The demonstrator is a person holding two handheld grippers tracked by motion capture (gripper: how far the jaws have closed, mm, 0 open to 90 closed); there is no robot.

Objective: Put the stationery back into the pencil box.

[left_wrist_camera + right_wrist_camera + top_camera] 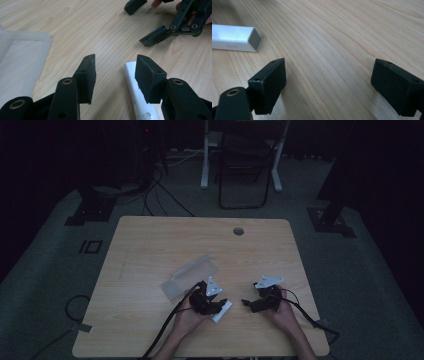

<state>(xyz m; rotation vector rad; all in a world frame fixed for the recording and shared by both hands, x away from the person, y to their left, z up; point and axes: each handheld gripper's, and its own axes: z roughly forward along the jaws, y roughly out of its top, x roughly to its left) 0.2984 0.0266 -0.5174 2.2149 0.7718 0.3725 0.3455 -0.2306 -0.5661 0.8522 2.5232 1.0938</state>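
A small white rectangular box (222, 311) lies on the wooden table (165, 245) near the front. My left gripper (218, 303) is right over it; in the left gripper view the box (140, 97) lies under the right jaw, not between the jaws. That gripper (115, 75) is open. A clear plastic bag or case (190, 276) lies just behind it, also seen as a pale sheet (20, 65). My right gripper (246, 302) is open, low over bare wood (329, 75), with the white box (235, 38) off to its left.
A cable hole (238, 231) sits near the table's far edge. A folding chair (245, 165) and desk legs stand beyond on the dark carpet. Cables trail from both grippers off the front edge. The right gripper's jaws (160, 35) lie across from the left one.
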